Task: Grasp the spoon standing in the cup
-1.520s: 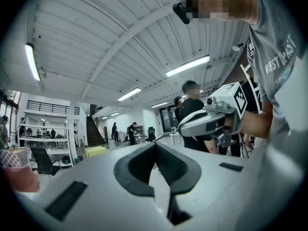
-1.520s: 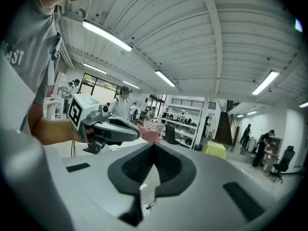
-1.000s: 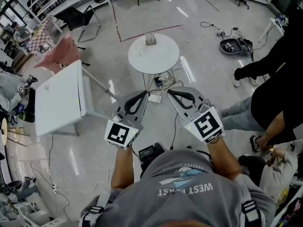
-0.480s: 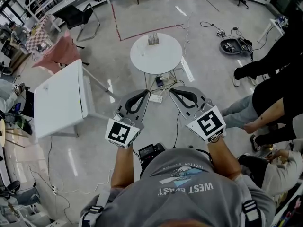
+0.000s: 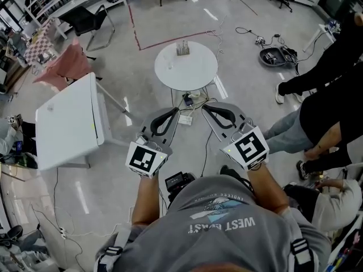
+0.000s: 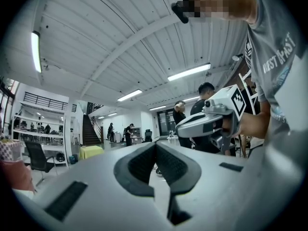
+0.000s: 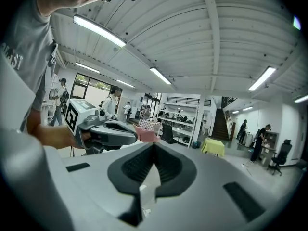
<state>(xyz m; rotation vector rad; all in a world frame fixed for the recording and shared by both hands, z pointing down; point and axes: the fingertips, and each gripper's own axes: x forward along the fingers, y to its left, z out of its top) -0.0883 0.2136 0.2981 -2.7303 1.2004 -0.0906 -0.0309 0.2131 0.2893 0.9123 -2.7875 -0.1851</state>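
A small clear cup with a spoon standing in it sits near the far rim of a round white table, well beyond both grippers. My left gripper is shut with nothing in it and points level toward the table. Beside it my right gripper is also shut and holds nothing. Each gripper shows in the other's view: the right gripper and the left gripper. The cup is hidden in both gripper views.
A square white table stands at the left. Cables and a power strip lie on the floor under the round table. People stand and sit at the right. A black chair and a pink cloth are at the far left.
The floor and both tables have shifted slightly in the head view as the person moves. Both grippers stay shut and side by side in front of the body.
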